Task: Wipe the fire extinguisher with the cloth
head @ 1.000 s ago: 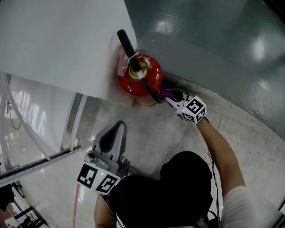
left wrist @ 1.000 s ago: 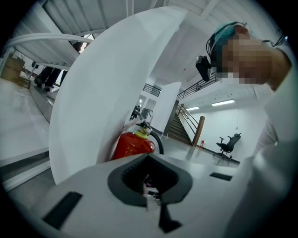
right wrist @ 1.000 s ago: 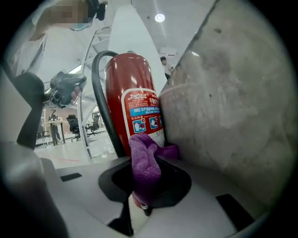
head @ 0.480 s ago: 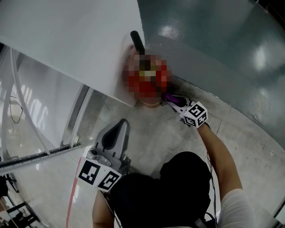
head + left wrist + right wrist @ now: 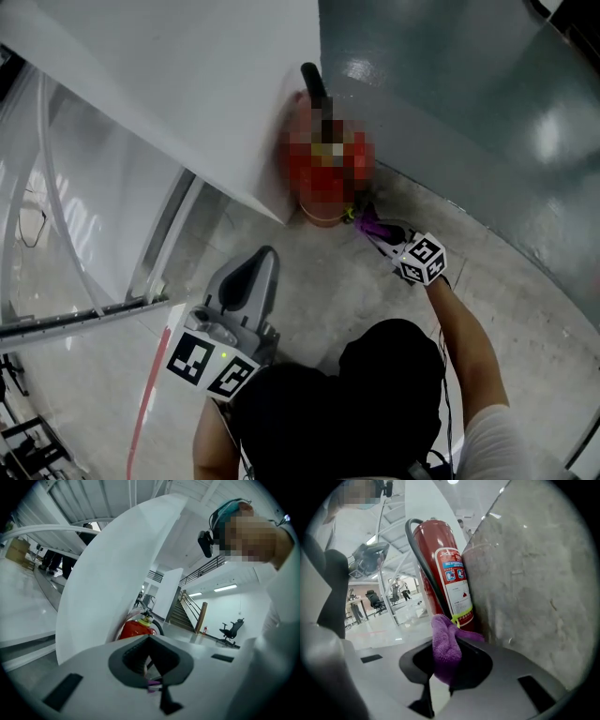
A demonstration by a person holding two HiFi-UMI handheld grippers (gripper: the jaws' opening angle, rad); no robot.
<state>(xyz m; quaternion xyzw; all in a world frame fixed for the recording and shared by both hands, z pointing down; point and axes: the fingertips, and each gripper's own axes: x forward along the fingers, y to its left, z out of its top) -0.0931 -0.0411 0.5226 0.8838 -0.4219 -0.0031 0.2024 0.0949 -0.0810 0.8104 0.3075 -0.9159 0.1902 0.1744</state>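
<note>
Purple cloth [image 5: 446,644] gripped low beside the fire extinguisher [image 5: 440,564].
The left gripper [image 5: 262,258] hung near the person, jaws fully together on nothing. Farther out, the right gripper [image 5: 447,660] pinched the cloth just beside the upright red extinguisher's lower body, which stood between a white panel [image 5: 187,84] and a grey wall [image 5: 525,573].

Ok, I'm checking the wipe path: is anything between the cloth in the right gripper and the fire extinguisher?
Nothing visible. The purple cloth, clamped in the right gripper, sits right at the fire extinguisher's lower body. Only the extinguisher's own black hose runs down its side there. Whether the cloth touches it cannot be told.
</note>
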